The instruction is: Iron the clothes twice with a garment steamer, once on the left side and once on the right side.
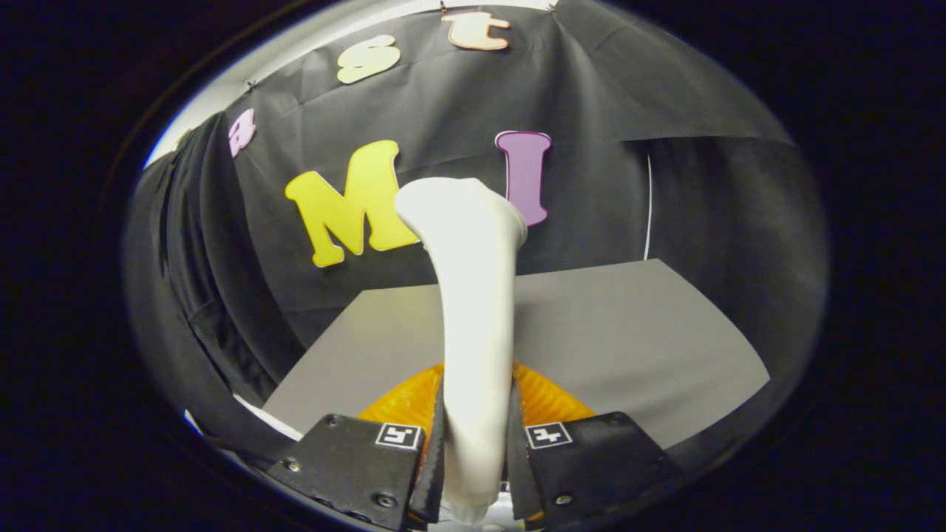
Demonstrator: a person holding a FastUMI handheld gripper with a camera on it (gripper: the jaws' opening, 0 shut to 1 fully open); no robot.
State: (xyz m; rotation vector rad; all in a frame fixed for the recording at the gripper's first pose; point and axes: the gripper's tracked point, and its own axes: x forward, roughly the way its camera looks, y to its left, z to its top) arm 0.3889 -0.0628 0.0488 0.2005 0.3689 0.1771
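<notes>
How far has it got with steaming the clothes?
Done: the tool is shut on the white steamer handle, fingers pressing both sides, with an orange ribbed part below it. In hand: it points across a grey table toward the booth wall. Left: seemingly both passes; the dark hanging garment is off to the left, and the steamer head isn't against it.

The garment steamer (pixel 477 310) is a smooth cream-white handle, narrow where both fingers of the gripper (pixel 477 443) press its sides, widening to a flared head beyond them. It stands upright above the grey table (pixel 628 347), over its near edge.
</notes>
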